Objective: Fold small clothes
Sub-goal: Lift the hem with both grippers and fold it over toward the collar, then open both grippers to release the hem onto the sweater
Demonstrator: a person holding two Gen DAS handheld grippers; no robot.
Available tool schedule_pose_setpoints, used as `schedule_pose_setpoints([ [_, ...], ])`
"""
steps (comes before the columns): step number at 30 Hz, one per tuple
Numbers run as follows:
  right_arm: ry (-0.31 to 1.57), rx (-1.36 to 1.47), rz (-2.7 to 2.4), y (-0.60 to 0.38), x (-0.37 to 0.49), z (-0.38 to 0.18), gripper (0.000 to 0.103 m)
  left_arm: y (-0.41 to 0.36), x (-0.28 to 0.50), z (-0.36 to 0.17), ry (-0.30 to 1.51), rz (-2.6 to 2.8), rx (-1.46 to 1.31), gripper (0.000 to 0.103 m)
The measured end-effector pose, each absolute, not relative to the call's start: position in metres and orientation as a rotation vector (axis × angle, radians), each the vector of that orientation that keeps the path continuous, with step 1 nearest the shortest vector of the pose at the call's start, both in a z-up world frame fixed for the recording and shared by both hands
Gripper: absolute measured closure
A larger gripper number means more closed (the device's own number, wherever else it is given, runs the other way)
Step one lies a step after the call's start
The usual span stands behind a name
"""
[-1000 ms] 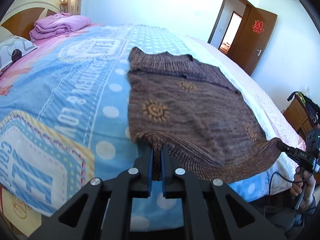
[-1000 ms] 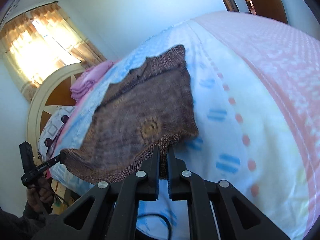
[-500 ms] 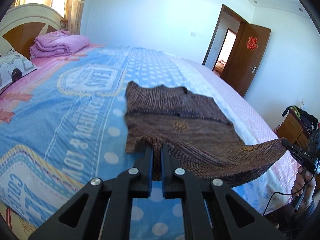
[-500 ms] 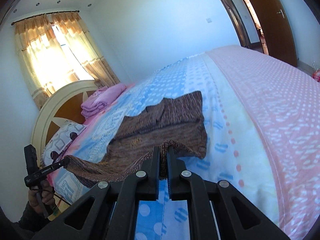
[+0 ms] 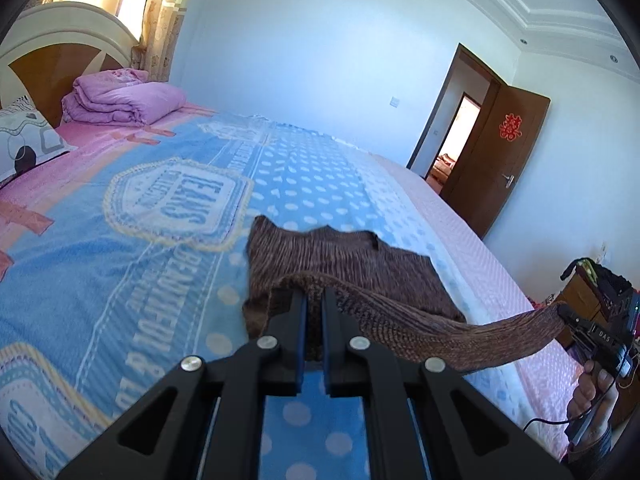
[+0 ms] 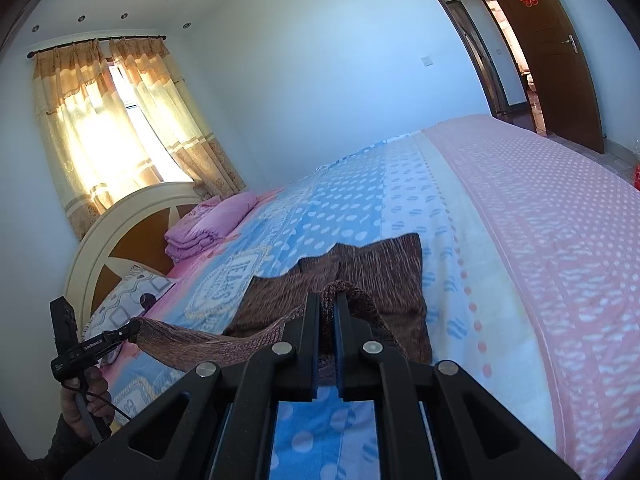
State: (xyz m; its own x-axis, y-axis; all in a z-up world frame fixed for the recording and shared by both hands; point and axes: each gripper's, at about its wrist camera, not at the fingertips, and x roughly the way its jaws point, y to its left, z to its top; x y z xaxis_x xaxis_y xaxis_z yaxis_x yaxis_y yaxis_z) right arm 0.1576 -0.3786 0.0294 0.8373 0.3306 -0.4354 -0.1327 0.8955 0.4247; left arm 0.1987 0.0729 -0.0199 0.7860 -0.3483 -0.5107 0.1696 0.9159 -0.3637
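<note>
Two claws: both are clamped on the near hem of one brown knit sweater (image 5: 352,264).
Left claw (image 5: 314,312): jaws pressed together on a bunched hem corner, knit showing between the blue pads.
Right claw (image 6: 328,316): likewise pinched on the other hem corner, fabric caught between its fingers.
Hem: hangs in a sagging band between the two claws, clear of the bed (image 5: 120,216).
Where the sweater is: its far part, with the neckline and shoulders, lies flat on the blue dotted stripe of the bedspread; the near part is raised and arched over it.
Look: dark brown marled knit with a ribbed hem band; no pattern can be made out on the part that shows.
Handling, judged: soft, floppy and light; it droops wherever unsupported, so it needs a grip at both corners to stay square. The knit looks grippy, unlikely to slip from the pads, but it may stretch if pulled apart hard.
Where to hold: the two hem corners, as now, keep the edge straight for laying it toward the neckline.
Also on the bed: a folded pink quilt (image 5: 124,102) near the headboard, well apart.
</note>
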Motion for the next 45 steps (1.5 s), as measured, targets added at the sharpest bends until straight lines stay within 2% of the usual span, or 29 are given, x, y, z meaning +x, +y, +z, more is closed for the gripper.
schedule_pose_setpoints([
  [13,0.549,0.338,0.228,-0.375,0.248,0.04,0.098,0.071,0.278,-0.02,0.607,-0.233,-0.328,0.096],
  [20,0.593,0.323,0.199,-0.376,0.298,0.027,0.098,0.063,0.326,-0.029,0.635,-0.205,-0.296,0.096],
  [26,0.646,0.311,0.161,-0.38,0.347,0.002,0.098,0.049,0.375,-0.051,0.686,-0.179,-0.267,0.096],
  [32,0.749,0.316,0.089,-0.39,0.403,-0.045,0.098,0.022,0.429,-0.099,0.769,-0.114,-0.132,0.096],
  [36,0.861,0.219,0.04,-0.385,0.435,-0.088,0.097,0.016,0.443,-0.133,0.829,-0.017,-0.043,0.09],
  [38,0.866,0.167,0.028,-0.379,0.434,-0.093,0.087,0.02,0.437,-0.135,0.841,0.013,-0.032,0.086],
  [40,0.875,0.096,0.048,-0.367,0.426,-0.097,0.035,0.023,0.424,-0.131,0.829,0.011,-0.019,0.07],
  [41,0.873,0.058,0.06,-0.361,0.421,-0.098,0.03,0.023,0.416,-0.128,0.812,0.011,-0.004,0.055],
  [42,0.871,0.013,0.075,-0.354,0.415,-0.1,0.03,0.021,0.405,-0.125,0.793,0.009,0.036,0.042],
  [45,0.924,-0.202,0.029,-0.333,0.412,-0.114,0.03,0.002,0.389,-0.132,0.77,0.005,0.226,0.032],
])
